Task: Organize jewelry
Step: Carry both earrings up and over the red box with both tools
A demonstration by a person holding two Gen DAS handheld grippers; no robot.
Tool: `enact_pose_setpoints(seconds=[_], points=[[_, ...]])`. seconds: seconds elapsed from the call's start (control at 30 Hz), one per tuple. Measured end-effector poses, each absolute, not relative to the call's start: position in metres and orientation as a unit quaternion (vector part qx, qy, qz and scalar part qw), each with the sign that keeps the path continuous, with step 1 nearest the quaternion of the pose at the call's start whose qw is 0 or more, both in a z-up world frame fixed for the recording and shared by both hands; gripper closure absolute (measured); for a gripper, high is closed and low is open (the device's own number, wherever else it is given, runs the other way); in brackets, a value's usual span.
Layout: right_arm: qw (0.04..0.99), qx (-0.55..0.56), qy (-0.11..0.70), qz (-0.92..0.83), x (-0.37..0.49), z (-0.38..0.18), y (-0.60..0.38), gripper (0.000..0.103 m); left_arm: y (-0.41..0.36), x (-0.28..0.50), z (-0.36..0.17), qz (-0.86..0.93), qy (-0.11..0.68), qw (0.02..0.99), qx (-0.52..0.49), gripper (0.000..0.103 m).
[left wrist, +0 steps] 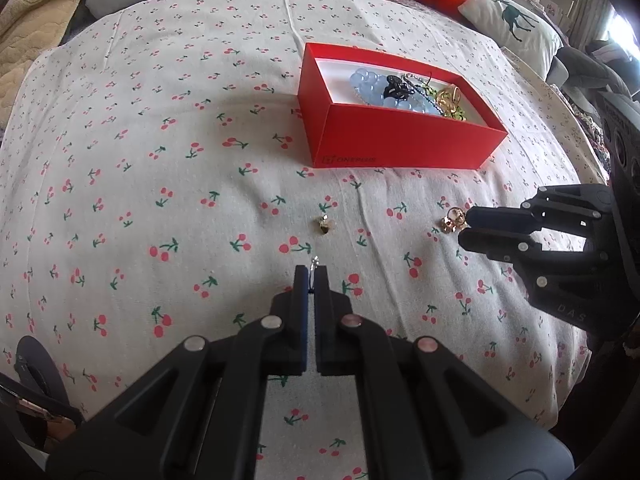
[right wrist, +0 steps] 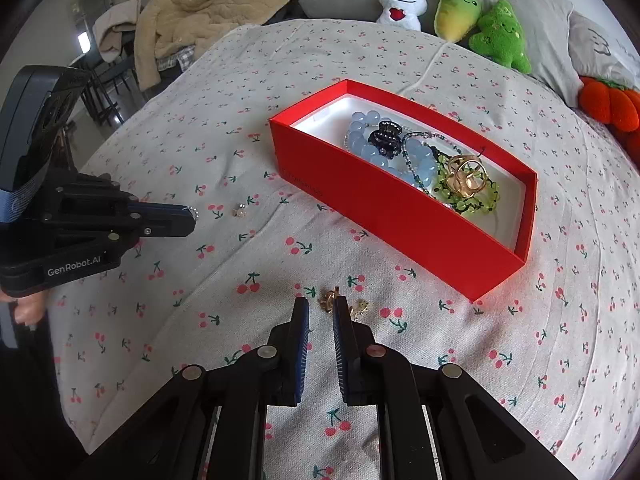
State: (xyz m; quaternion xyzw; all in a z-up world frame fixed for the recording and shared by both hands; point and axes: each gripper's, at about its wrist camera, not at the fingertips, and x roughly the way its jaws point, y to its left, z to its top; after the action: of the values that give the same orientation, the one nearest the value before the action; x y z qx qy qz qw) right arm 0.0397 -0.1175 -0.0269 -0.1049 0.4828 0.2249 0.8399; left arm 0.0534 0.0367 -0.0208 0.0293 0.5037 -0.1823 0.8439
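Left wrist view: left gripper [left wrist: 311, 276] clenched on thin silver ring [left wrist: 314, 266], bottom centre. Right gripper [right wrist: 321, 306] slightly parted around gold earring [right wrist: 329, 300]. Red rectangular cardboard box [left wrist: 400, 148], long axis upper-left to lower-right.

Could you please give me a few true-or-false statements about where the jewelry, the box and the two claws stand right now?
1. The red box is open and holds blue beads. True.
2. The left claw is wide open with nothing in it. False: it is shut on a small silver ring.
3. The gold piece at the right claw lies on the cherry-print sheet, outside the box. True.
4. The right claw is clamped tight on a green bracelet. False: its jaws stand slightly apart, and the green bracelet lies in the box.
5. A small stud lies on the sheet between the left claw and the box. True.
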Motion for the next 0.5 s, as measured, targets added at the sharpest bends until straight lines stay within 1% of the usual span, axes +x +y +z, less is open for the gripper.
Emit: enact_pose_setpoints(seconds=[0.03, 0.07, 0.1, 0.17, 0.23, 0.3, 0.37, 0.43, 0.47, 0.5], points=[[0.839, -0.107, 0.484, 0.225, 0.041, -0.029, -0.116, 0.076, 0.037, 0.054, -0.021, -0.183, 0.504, 0.844, 0.029, 0.100], [0.841, -0.106, 0.482, 0.223, 0.041, -0.029, -0.116, 0.052, 0.036, 0.054, -0.021, -0.184, 0.504, 0.844, 0.028, 0.100], [0.845, -0.105, 0.475, 0.222, 0.041, -0.028, -0.116, 0.043, 0.037, 0.054, -0.021, -0.184, 0.504, 0.844, 0.028, 0.100], [0.847, -0.110, 0.470, 0.223, 0.043, -0.028, -0.114, 0.043, 0.036, 0.055, -0.022, -0.185, 0.504, 0.843, 0.027, 0.100], [0.847, -0.112, 0.472, 0.219, 0.046, -0.029, -0.112, 0.046, 0.036, 0.056, -0.023, -0.185, 0.506, 0.842, 0.027, 0.100], [0.845, -0.121, 0.473, 0.217, 0.049, -0.032, -0.110, 0.062, 0.035, 0.057, -0.025, -0.185, 0.509, 0.840, 0.026, 0.100], [0.842, -0.124, 0.478, 0.219, 0.053, -0.036, -0.109, 0.068, 0.035, 0.057, -0.026, -0.185, 0.511, 0.839, 0.026, 0.100], [0.838, -0.133, 0.481, 0.221, 0.055, -0.040, -0.106, 0.076, 0.035, 0.057, -0.026, -0.186, 0.511, 0.839, 0.027, 0.100], [0.836, -0.134, 0.484, 0.222, 0.055, -0.042, -0.105, 0.083, 0.035, 0.057, -0.026, -0.185, 0.511, 0.839, 0.026, 0.100], [0.834, -0.134, 0.486, 0.224, 0.054, -0.043, -0.104, 0.088, 0.035, 0.057, -0.026, -0.186, 0.511, 0.839, 0.024, 0.100]])
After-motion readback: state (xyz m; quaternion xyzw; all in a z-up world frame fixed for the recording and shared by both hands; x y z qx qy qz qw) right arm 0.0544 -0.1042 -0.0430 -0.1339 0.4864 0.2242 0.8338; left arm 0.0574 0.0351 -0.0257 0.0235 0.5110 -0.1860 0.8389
